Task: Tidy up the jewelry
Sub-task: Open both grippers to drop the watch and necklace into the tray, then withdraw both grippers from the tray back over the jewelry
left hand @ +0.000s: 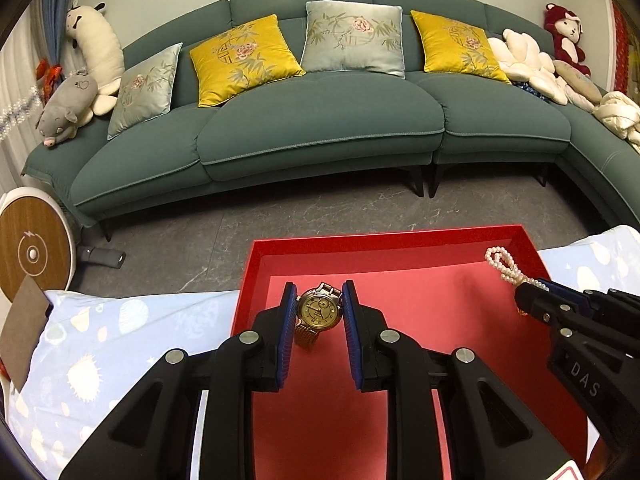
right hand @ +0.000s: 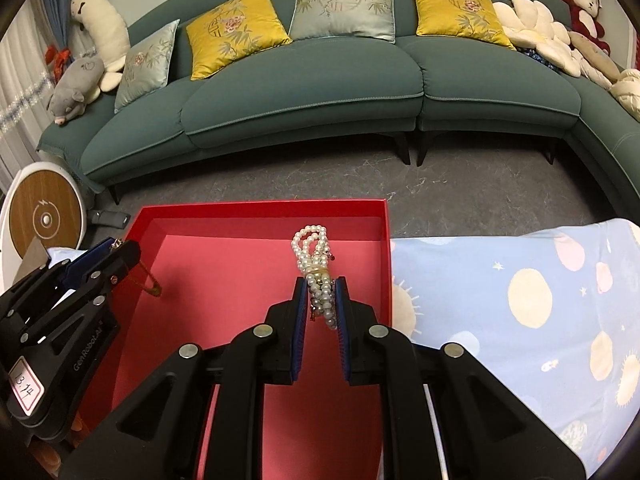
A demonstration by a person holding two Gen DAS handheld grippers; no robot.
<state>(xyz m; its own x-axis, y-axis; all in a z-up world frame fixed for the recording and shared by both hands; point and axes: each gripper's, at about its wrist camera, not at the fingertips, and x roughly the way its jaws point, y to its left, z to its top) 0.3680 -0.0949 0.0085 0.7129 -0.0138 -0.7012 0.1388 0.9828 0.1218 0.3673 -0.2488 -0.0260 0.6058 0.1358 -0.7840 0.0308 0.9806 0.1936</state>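
From the left wrist camera, the left gripper (left hand: 319, 307) has its blue pads clamped on the case of a gold wristwatch (left hand: 318, 311), whose mesh band hangs down between the fingers, lifted above the floor of a red box (left hand: 420, 312). The box looks empty on the part of its floor that shows; it stands on a table covered with a pale blue patterned cloth (left hand: 100, 340). At the right edge the right gripper (left hand: 530, 294) pinches a bundle of pearl strands (left hand: 502, 266) over the same box. From the right wrist camera, the right gripper (right hand: 322, 300) is narrowed onto the pearl strands (right hand: 316, 256), bound with a yellowish band, their loops jutting forward over the red box (right hand: 386, 240). The left gripper (right hand: 116, 250) shows at the left with the gold band dangling below it. The step in hand appears to be carrying both pieces into the box; next, each needs lowering to the floor, set apart from the other, before the pads let go.
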